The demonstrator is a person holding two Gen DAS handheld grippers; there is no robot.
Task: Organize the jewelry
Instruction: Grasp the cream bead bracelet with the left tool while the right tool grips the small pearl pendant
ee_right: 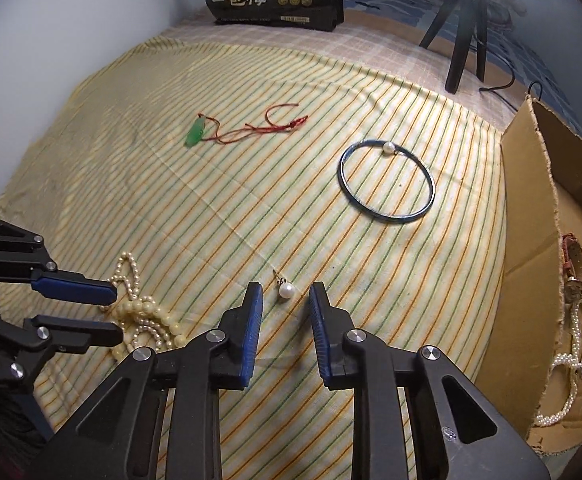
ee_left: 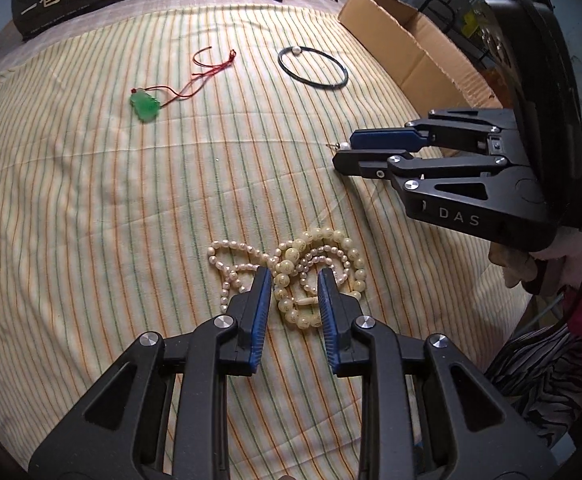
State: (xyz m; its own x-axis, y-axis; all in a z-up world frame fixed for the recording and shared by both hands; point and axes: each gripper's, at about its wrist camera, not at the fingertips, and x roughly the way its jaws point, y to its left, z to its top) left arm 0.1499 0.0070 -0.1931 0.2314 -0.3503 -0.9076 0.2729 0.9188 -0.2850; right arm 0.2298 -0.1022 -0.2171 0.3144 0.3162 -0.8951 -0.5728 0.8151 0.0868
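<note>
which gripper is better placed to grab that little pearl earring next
Right. The right gripper is open with the pearl earring just ahead between its fingertips; the left gripper sits over the bead necklaces.

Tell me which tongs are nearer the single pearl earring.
Right. The right tongs sit open with the pearl earring just ahead between their tips; the left tongs straddle the bead necklaces farther off.

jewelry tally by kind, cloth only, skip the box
Bead/pearl strands in the tangle: 2, as far as I can tell
Jade pendant on red cord: 1
Dark bangle with a pearl: 1
Loose pearl earring: 1
Total: 5
</note>
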